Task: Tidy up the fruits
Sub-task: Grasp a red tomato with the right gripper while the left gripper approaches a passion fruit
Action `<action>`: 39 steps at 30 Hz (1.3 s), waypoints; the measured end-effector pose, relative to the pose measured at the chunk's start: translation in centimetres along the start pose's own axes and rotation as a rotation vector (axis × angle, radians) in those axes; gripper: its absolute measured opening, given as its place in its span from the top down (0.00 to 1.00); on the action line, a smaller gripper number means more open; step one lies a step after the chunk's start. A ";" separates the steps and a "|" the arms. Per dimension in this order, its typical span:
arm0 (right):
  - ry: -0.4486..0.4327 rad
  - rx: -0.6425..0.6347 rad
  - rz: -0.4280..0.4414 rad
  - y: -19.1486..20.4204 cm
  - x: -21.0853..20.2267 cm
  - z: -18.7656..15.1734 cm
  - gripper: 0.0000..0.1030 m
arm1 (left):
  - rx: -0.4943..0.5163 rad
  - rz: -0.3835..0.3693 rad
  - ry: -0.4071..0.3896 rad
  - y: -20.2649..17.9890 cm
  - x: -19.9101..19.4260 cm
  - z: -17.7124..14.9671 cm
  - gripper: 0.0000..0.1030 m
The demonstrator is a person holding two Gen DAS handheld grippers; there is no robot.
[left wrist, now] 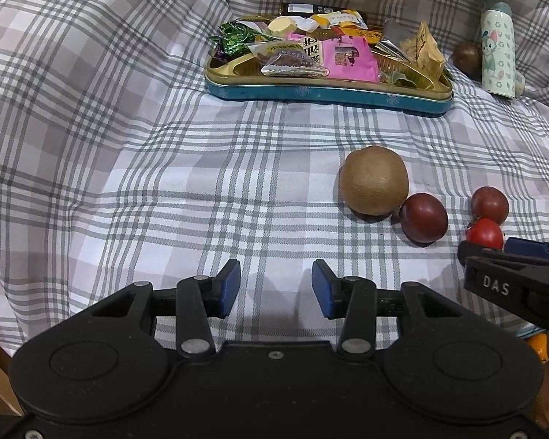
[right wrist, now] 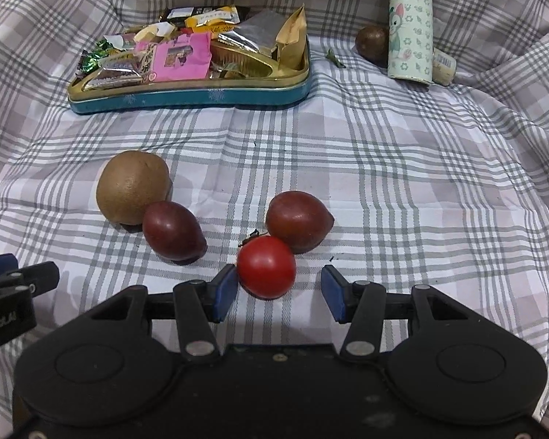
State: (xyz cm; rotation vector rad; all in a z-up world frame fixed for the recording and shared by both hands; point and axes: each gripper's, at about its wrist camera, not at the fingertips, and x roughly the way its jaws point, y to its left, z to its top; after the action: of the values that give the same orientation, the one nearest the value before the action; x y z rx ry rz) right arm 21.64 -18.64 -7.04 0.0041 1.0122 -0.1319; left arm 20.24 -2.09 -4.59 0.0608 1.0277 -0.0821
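Note:
Fruit lies on a checked cloth: a brown kiwi (left wrist: pixel 373 179) (right wrist: pixel 133 192), a dark red plum (left wrist: pixel 424 217) (right wrist: pixel 174 230) touching it, a second plum (left wrist: pixel 489 203) (right wrist: pixel 298 219), and a bright red tomato (left wrist: pixel 485 234) (right wrist: pixel 266 270) against that plum. My right gripper (right wrist: pixel 280 291) is open around the tomato, which sits close to the left pad with a gap to the right pad. My left gripper (left wrist: pixel 276 285) is open and empty over bare cloth, left of and nearer than the kiwi. Another brown fruit (left wrist: pixel 465 56) (right wrist: pixel 371 42) rests far back.
A teal and gold tin tray (left wrist: pixel 325 95) (right wrist: pixel 186 97) piled with snack packets stands at the back. A pale patterned bottle (left wrist: pixel 497 51) (right wrist: pixel 410 33) stands upright beside the far brown fruit. The cloth rises in folds on all sides. Something orange (left wrist: pixel 536 344) shows at the lower right.

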 end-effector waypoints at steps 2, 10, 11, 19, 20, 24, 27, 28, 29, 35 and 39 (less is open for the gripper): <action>-0.005 0.002 -0.002 0.0 0.2 0.1 0.49 | 0.002 0.000 0.001 0.0 0.0 0.0 0.49; -0.011 -0.001 0.000 -0.1 0.3 0.1 0.49 | 0.021 -0.004 -0.002 -0.4 -0.2 0.0 0.49; -0.011 0.001 0.002 -0.1 0.4 0.1 0.50 | 0.025 -0.005 -0.001 -0.5 -0.2 0.0 0.49; -0.020 -0.007 0.029 -0.3 -0.3 -0.2 0.67 | 0.036 -0.008 0.010 -1.3 -0.4 -0.1 0.49; -0.020 -0.005 0.026 -0.4 -0.4 -0.3 0.67 | 0.038 -0.009 0.010 -1.4 -0.4 -0.1 0.49; -0.016 0.024 0.024 -1.3 -0.6 -0.5 0.67 | 0.048 -0.011 0.006 -1.9 -0.7 -0.2 0.49; -0.013 0.058 0.012 -2.4 -0.8 -0.8 0.67 | 0.061 -0.015 0.000 -2.5 -0.9 -0.3 0.49; -0.011 0.069 0.004 -2.8 -0.9 -0.9 0.67 | 0.067 -0.018 0.000 -2.7 -0.9 -0.2 0.49; -0.007 0.083 -0.005 -3.3 -0.9 -1.1 0.67 | 0.073 -0.022 -0.001 -3.0 -1.0 -0.2 0.49; -0.001 0.161 -0.044 -6.4 -1.1 -1.8 0.67 | 0.110 -0.058 -0.010 -5.0 -1.4 0.0 0.49; -0.004 0.209 -0.061 -8.4 -1.2 -2.2 0.67 | 0.123 -0.090 -0.019 -6.2 -1.4 0.3 0.49</action>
State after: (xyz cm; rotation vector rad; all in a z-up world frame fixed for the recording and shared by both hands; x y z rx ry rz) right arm 18.25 -26.65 -6.74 0.1632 0.9910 -0.2925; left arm 19.18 -8.21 -3.27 0.1257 1.0052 -0.2276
